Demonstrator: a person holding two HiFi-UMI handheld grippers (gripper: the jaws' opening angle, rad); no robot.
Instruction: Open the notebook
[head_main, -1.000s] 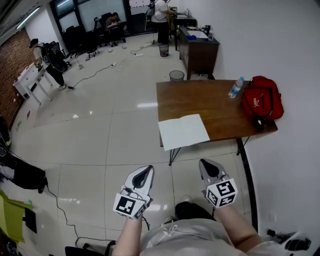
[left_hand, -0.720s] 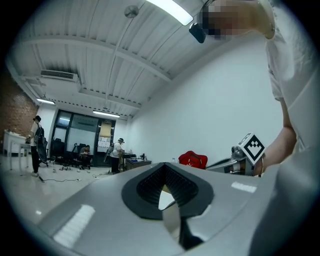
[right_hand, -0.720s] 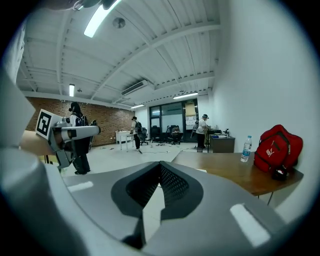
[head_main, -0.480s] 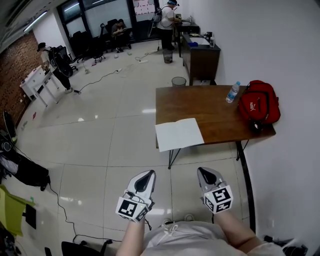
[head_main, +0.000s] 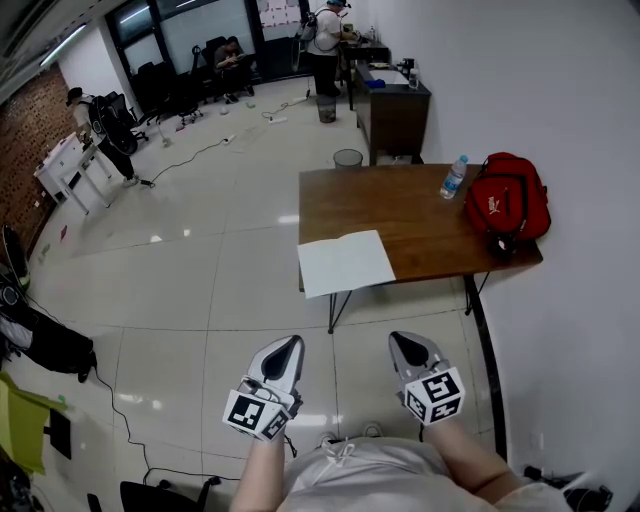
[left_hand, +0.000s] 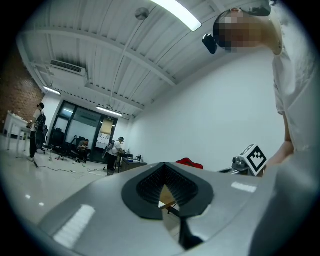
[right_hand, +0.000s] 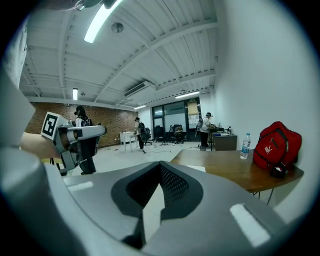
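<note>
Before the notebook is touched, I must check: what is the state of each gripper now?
Left gripper: closed, holding nothing.
Right gripper: closed, holding nothing.

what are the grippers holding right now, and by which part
Nothing is held. The left gripper and right gripper are both shut and empty; the notebook lies on the table.

The notebook (head_main: 345, 263) lies on the worktop's (head_main: 420, 215) near left corner. At the far right end a bottle (head_main: 453, 177) stands just left of a bag (head_main: 505, 197). A bin (head_main: 348, 158) stands on the floor (head_main: 200, 250) behind the worktop. Before it, the left hand-held gripper (head_main: 288, 350) and right hand-held gripper (head_main: 406, 345) hang side by side, well apart from the notebook
</note>
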